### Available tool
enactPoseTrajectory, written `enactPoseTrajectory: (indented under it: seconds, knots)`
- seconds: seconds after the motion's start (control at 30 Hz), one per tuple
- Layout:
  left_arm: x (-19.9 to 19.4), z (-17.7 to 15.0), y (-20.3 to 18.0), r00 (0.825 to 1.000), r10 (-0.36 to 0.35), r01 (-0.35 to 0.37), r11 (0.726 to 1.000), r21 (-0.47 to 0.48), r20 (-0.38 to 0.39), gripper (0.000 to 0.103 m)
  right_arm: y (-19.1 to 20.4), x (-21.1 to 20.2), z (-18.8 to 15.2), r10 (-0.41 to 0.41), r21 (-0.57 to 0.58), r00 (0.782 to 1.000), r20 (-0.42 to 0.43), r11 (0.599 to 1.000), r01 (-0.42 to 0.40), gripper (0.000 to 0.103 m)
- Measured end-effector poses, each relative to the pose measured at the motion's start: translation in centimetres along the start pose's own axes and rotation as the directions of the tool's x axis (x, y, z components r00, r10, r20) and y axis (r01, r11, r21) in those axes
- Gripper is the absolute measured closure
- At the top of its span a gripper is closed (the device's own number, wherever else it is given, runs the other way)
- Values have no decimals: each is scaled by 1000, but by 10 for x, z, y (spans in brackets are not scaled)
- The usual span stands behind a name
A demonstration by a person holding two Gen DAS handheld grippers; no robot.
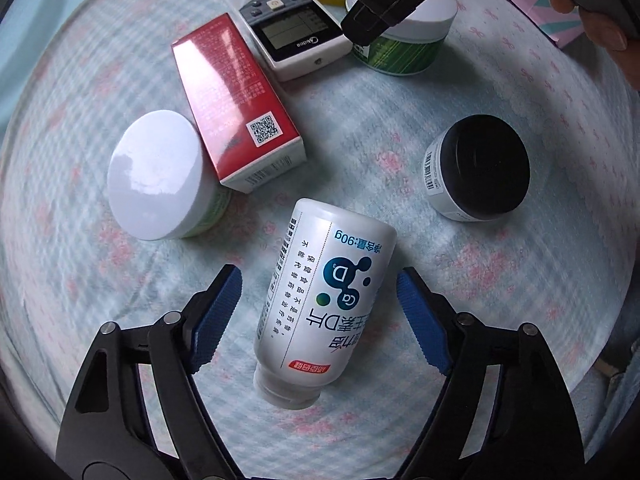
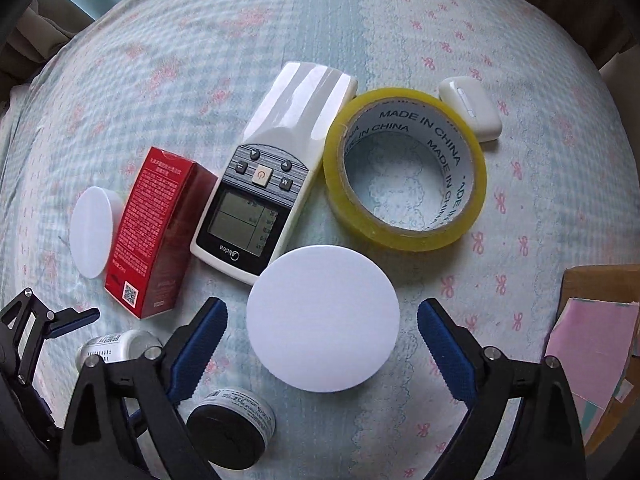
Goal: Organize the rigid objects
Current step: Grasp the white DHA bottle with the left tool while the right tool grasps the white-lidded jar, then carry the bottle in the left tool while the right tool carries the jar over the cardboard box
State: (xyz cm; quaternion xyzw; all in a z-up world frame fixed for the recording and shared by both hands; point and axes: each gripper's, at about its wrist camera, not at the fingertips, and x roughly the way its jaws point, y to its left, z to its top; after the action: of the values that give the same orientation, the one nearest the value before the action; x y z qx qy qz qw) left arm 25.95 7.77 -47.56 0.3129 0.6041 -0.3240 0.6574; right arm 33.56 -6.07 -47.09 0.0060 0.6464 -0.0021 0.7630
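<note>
Left gripper point(image 1: 320, 316) spread wide around a lying white bottle point(image 1: 320, 300); right gripper point(image 2: 322, 344) spread wide over a white-lidded jar point(image 2: 323, 324) — nothing held by either.

Left wrist view: the bottle lies on the checked bedspread point(image 1: 480, 280) between the blue pads point(image 1: 218, 316), touching neither; long axis runs from 6 to 12 o'clock, leaning slightly to 1, with the cap at 6, toward the camera. Best closed across the mid-body, square to that axis, so the round wall does not roll out. At 11 o'clock a red box point(image 1: 236, 104), beyond it a remote control point(image 1: 288, 28); at 2 o'clock a black-lidded jar point(image 1: 480, 168).

Right wrist view: the jar stands upright, lid up, centred between the fingers; its body is hidden, so grip depth is probably best judged low. At 1 o'clock a yellow tape roll point(image 2: 404, 168).
</note>
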Motion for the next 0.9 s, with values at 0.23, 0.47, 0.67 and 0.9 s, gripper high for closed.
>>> enactPoseTrajectory:
  seconds: [0.23,0.47,0.67,0.9]
  knots:
    - [16,6,-6,998,-10,12,999,49,-56,51,-1,23,2,-1,-14,997,-80,1000,0,36]
    - [18,9,-6,999,-20,22,999,33,-49,51,-1,23,-2,11,-21,997,-71,1000,-13,36]
    - [6,1,14,999,-21,20,999,-41,-25,52,-4,21,2,33,-7,998,-60,999,-34,37]
    - [-22,-17,41,998,-62,65,978,-200,20,55,0,-13,-16,48,-5,999,-20,999,-49,37]
